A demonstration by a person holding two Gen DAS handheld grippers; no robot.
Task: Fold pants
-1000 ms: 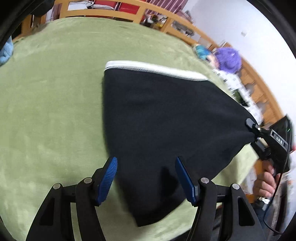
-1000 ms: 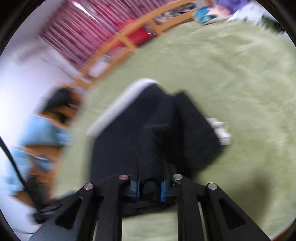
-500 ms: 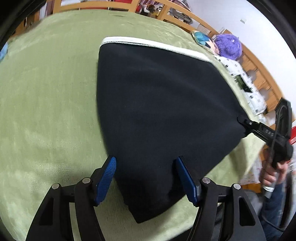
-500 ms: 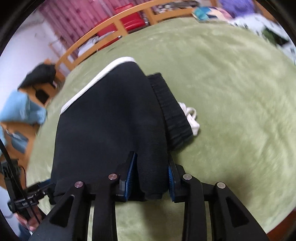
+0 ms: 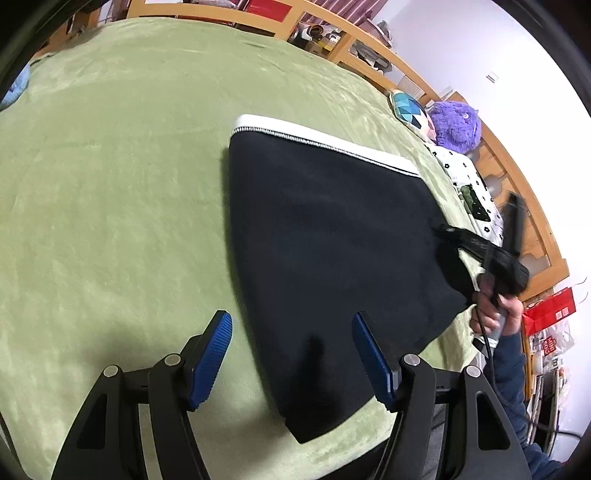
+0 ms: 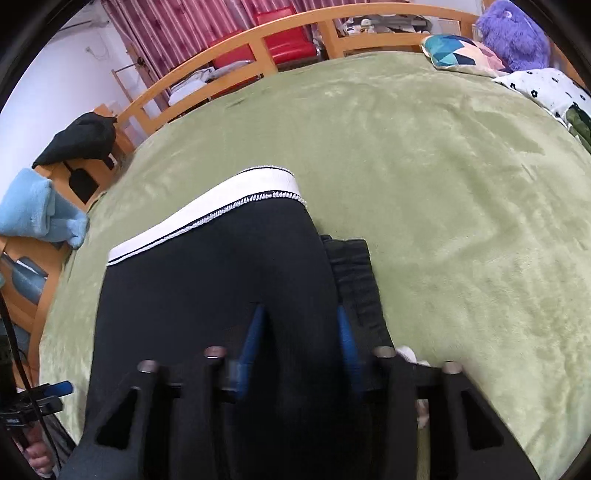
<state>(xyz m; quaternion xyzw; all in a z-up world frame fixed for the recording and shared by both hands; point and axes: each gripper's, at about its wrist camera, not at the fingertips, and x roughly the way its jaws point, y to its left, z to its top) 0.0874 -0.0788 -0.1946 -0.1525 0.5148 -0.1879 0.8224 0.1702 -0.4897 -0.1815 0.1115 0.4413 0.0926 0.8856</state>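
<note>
On the bed: green blanket (image 5: 110, 177) covers it, black pants (image 5: 332, 236) lie folded, white waistband (image 5: 325, 142) at the far end.
Left tongs (image 5: 291, 354): spread wide, holding nothing, above the pants' near edge.
Right tongs (image 6: 301, 347): partly parted, blue pads either side of a pants fold; whether they pinch it cannot be told.
Bed's far corner: purple plush (image 6: 513, 35), patterned pillow (image 6: 458, 51).
</note>
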